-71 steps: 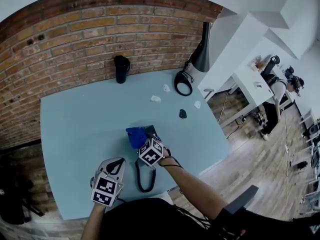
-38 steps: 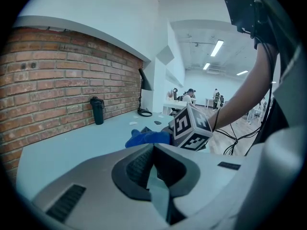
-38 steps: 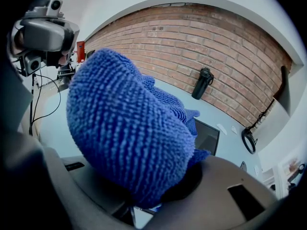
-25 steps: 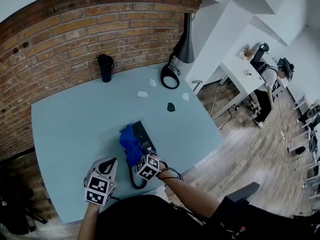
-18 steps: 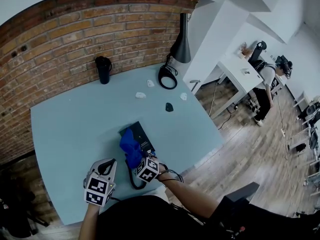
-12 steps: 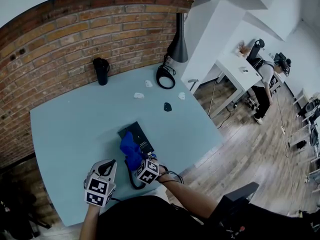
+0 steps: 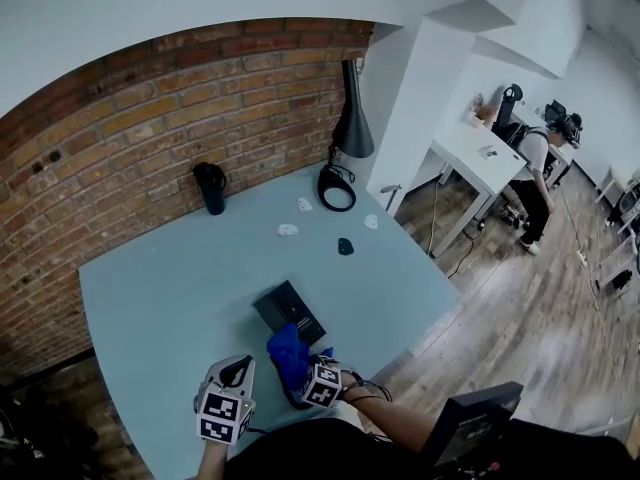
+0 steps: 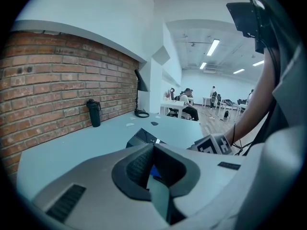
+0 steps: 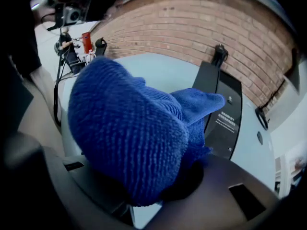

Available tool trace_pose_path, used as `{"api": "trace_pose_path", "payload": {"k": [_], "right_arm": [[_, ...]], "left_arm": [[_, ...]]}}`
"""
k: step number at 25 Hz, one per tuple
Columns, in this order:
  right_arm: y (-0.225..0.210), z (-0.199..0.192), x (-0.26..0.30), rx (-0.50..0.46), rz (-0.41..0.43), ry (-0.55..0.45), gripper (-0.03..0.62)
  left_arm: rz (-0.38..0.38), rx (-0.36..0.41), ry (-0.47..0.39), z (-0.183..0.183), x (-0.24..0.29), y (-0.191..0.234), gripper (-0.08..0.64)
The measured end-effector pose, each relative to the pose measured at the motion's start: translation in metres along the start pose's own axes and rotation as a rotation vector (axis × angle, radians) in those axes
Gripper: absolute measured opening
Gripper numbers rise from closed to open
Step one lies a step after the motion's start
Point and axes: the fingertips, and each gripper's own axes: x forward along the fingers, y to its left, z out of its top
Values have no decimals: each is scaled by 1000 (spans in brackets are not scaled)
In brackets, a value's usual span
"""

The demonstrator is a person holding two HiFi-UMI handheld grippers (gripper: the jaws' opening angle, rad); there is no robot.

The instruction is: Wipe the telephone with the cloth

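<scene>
A black telephone (image 7: 290, 313) lies flat on the light blue table (image 7: 170, 288), near its front edge. Bunched at the phone's near end is a blue cloth (image 7: 289, 356), and my right gripper (image 7: 306, 374) is shut on it. In the right gripper view the cloth (image 9: 129, 133) fills most of the picture, and the telephone (image 9: 221, 107) stretches away behind it. My left gripper (image 7: 238, 366) is just left of the cloth, low over the table, jaws shut with nothing in them. From the left gripper view the telephone (image 8: 143, 138) shows beyond the jaws.
A black bottle (image 7: 210, 188) stands by the brick wall. At the far right corner are a black lamp (image 7: 352, 118) and a black ring (image 7: 337, 190). Small white scraps (image 7: 288, 230) and a dark piece (image 7: 345, 246) lie behind the phone. A person (image 7: 545, 168) is at a far desk.
My right gripper has drawn the cloth along the telephone from its far part to its near end, toward me. The left gripper has kept its place beside it.
</scene>
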Motion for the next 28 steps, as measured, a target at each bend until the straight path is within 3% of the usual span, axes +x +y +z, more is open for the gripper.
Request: {"api": "trace_pose_path", "payload": {"k": [3, 14, 19, 24, 28], "right_arm": [[1, 2, 7, -48, -20, 0, 114], [-1, 4, 11, -39, -67, -45, 111], [-5, 7, 4, 113, -28, -87, 110], [-1, 18, -22, 337, 22, -234, 110], [-1, 25, -38, 386, 60, -323, 110]], "left_arm": [[7, 0, -11, 3, -2, 2, 11], [-1, 18, 4, -1, 0, -7, 11], [-8, 33, 9, -3, 3, -15, 11], [-10, 45, -21, 2, -3, -20, 11], [7, 27, -67, 8, -2, -15, 11]]}}
